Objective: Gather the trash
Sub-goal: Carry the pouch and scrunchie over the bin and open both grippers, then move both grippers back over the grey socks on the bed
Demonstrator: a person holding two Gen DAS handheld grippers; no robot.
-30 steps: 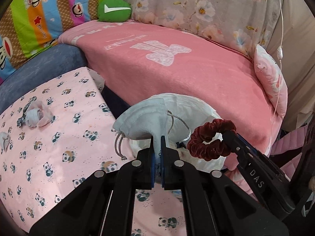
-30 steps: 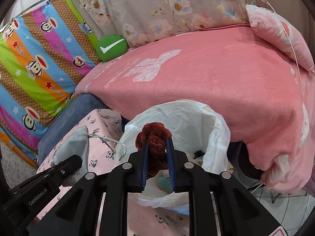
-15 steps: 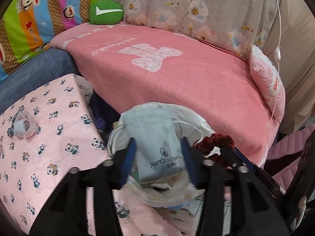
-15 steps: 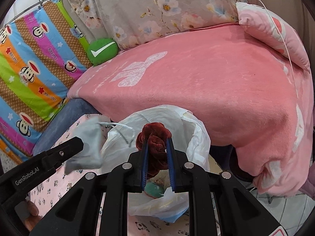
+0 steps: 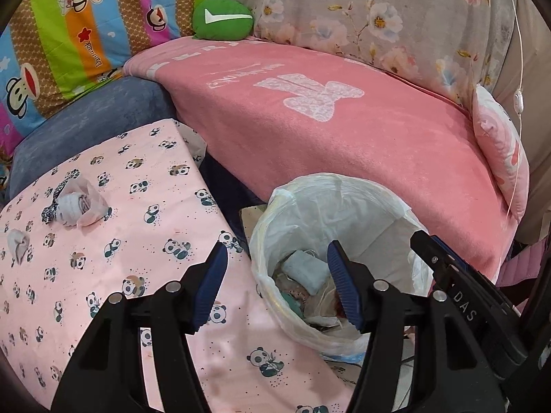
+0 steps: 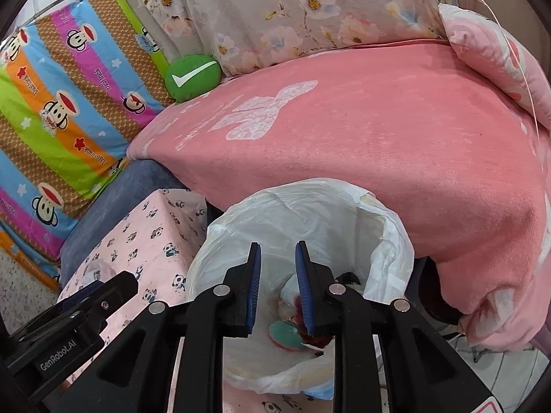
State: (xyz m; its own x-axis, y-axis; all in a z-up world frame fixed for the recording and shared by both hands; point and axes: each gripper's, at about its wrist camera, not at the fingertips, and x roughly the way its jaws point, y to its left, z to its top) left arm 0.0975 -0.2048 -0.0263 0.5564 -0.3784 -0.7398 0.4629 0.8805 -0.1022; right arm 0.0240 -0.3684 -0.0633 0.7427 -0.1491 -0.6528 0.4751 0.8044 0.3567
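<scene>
A bin lined with a white plastic bag [image 5: 330, 199] [image 6: 310, 206] stands between the panda-print table and the pink sofa. A grey drawstring pouch [image 5: 304, 270] lies inside it among other trash. A dark red scrunchie [image 6: 310, 335] lies in the bin, partly hidden by a finger. My left gripper [image 5: 277, 282] is open and empty over the bin's near rim. My right gripper [image 6: 277, 284] is open and empty above the bin mouth. Two crumpled wads [image 5: 77, 203] [image 5: 19, 244] lie on the table at the left.
The table with the pink panda-print cloth [image 5: 103, 275] fills the left foreground. A sofa with a pink blanket [image 5: 344, 130] runs behind the bin. A green cushion [image 5: 222, 19] and a pink pillow [image 5: 502, 158] rest on it. Tiled floor [image 6: 499, 361] shows at the right.
My left gripper opened and the grey pouch dropped into the bin. My right gripper opened and the red scrunchie fell into the bin.
</scene>
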